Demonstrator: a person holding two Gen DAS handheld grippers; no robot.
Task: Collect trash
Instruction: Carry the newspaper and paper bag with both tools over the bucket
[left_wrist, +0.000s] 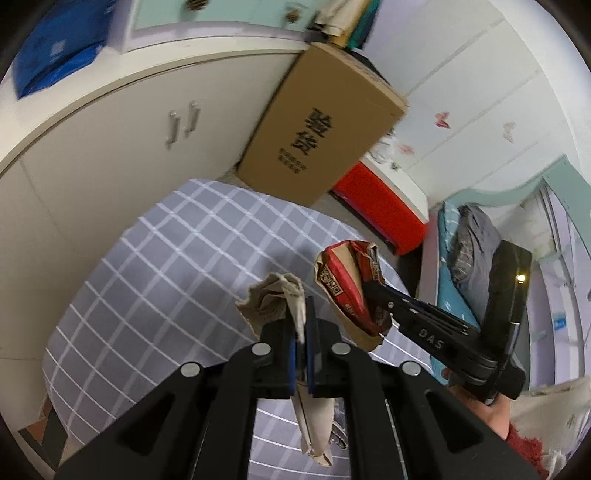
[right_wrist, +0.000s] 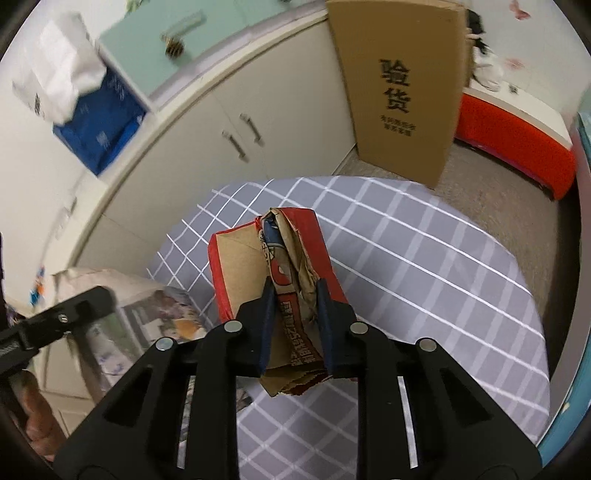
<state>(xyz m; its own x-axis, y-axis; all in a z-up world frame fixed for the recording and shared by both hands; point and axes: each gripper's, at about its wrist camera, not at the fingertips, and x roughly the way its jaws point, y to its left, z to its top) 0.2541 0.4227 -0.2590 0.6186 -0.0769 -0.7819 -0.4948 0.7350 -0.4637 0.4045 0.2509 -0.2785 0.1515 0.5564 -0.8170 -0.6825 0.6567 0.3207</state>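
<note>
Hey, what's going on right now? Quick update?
Left gripper clamped on crumpled beige paper. Right gripper clamped on red paper bag. Nothing blocking.

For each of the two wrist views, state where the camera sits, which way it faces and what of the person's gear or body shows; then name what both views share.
Left wrist view: on the left gripper, looking down along its fingers, shut on a crumpled beige paper; the right gripper and a hand show at right.
Right wrist view: on the right gripper, looking down at the red paper bag it clamps; the other gripper's black body shows at left.
Shared: grey checked cloth, cardboard box, white cabinet, the red bag.
</note>
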